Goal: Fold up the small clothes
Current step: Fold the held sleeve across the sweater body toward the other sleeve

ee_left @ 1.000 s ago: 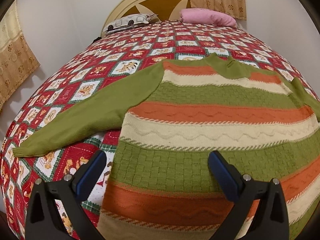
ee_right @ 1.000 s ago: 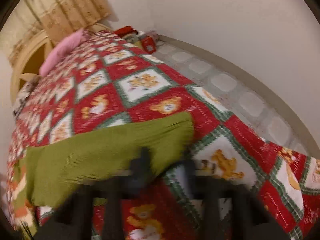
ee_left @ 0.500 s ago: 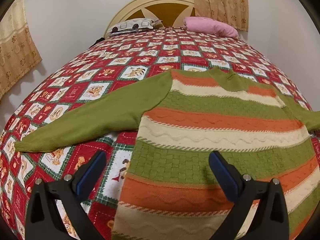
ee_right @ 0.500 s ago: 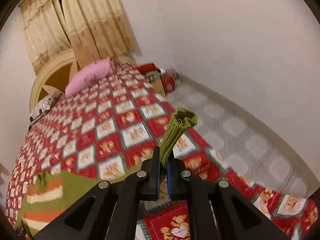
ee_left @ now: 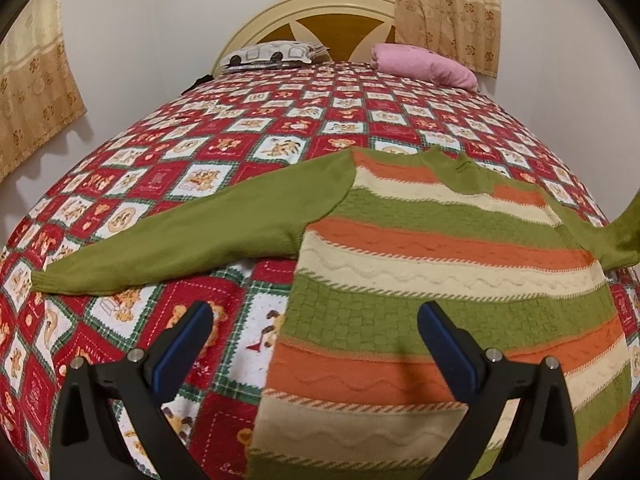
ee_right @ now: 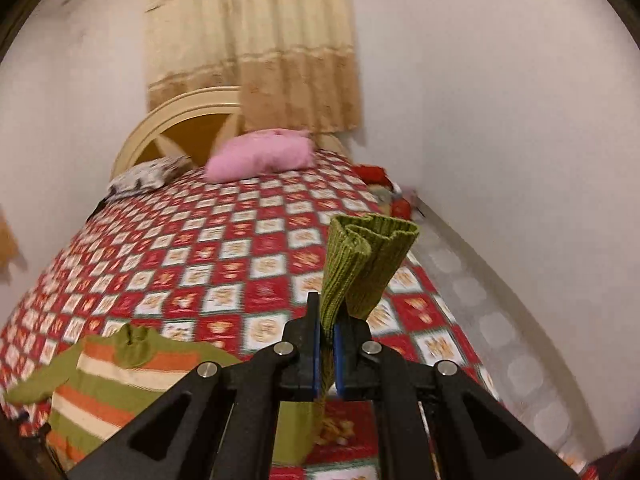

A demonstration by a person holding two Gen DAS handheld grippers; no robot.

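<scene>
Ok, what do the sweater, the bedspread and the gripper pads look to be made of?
Sweater: knitted yarn, likely wool or acrylic; ribbed cuff and cable-like stripes show.
Bedspread: soft printed fabric, matte, slightly fuzzy, perhaps fleece.
Pads on the left gripper: blue, smooth, probably rubber or plastic; hard to tell.

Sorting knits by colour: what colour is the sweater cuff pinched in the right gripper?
Plain olive green, ribbed. The cuff shows best in the right wrist view, clamped in the right gripper.

White walls (ee_right: 500,80) and tan curtains (ee_right: 256,40) frame a bed (ee_left: 280,128) with red teddy-bear quilt, arched cream headboard (ee_left: 316,4), pink pillow (ee_right: 260,156), and pale tiled floor (ee_right: 500,304).
</scene>
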